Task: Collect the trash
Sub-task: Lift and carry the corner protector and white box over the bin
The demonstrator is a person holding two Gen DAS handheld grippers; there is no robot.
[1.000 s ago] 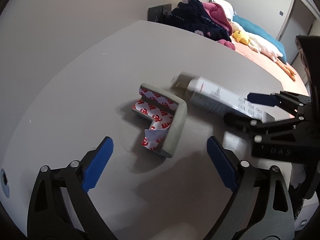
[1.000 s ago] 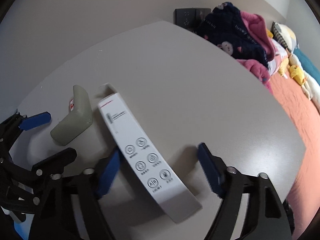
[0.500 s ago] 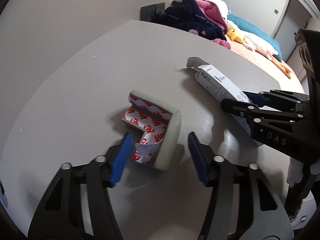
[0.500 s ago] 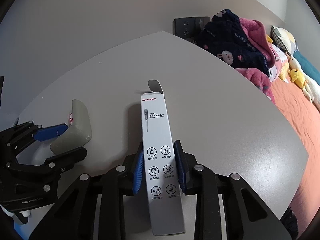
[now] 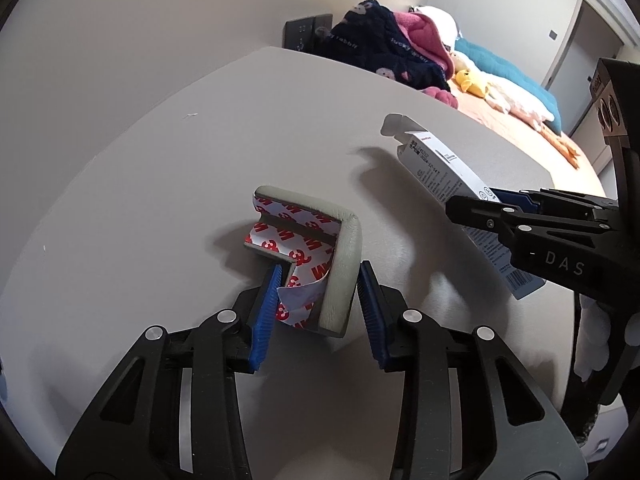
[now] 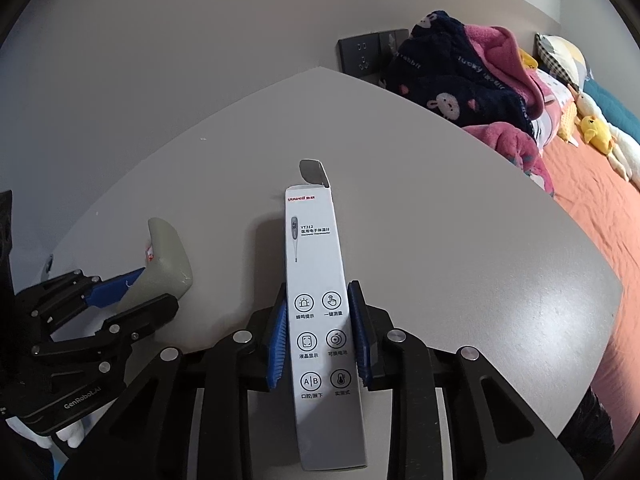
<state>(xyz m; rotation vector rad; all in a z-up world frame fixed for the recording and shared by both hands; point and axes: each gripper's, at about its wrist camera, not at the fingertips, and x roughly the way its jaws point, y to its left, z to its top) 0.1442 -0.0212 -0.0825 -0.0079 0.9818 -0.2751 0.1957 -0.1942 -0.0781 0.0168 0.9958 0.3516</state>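
Note:
A grey foam corner guard [image 5: 344,248] with red-and-white adhesive backing lies on the grey table [image 5: 160,184]. My left gripper [image 5: 318,308] is shut on its near leg, blue pads on both sides. It also shows in the right wrist view [image 6: 168,256], with the left gripper [image 6: 116,296] around it. My right gripper [image 6: 318,340] is shut on a long white thermometer box [image 6: 316,288], held a little above the table with its end flap open. The box also shows in the left wrist view [image 5: 444,172], clamped by the right gripper [image 5: 504,204].
A pile of navy and pink clothes [image 6: 468,80] lies at the table's far edge, by a dark wall socket [image 6: 360,58]. A bed with an orange sheet [image 6: 592,200], a teal pillow and plush toys lies to the right. The table's rounded edge [image 6: 600,304] runs along the right.
My left gripper moved forward and closed from wide open onto the corner guard. My right gripper closed on the thermometer box, straightened it and lifted it off the table.

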